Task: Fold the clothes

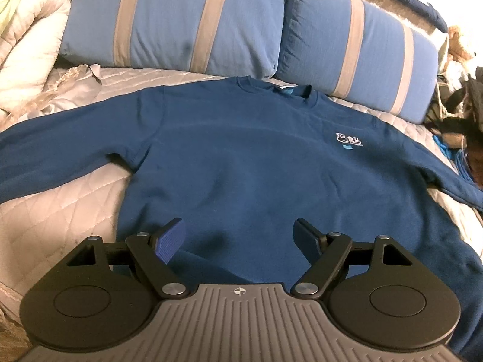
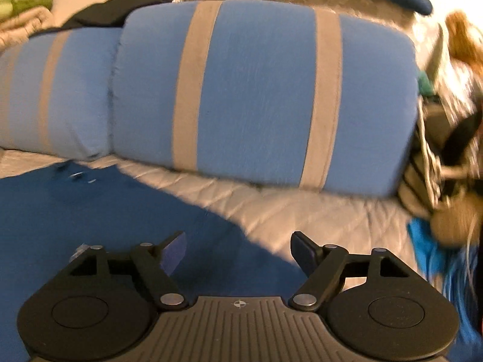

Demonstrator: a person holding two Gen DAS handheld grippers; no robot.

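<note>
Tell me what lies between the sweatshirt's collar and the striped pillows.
Only a bare strip of grey quilted bedspread separates the blue sweatshirt from the pillows; the left wrist view shows it.

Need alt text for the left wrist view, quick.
A dark blue sweatshirt lies flat, front up, sleeves spread, on a quilted bed cover. The left tool is open above its hem, holding nothing. Two blue pillows with grey stripes lie behind the collar.
</note>
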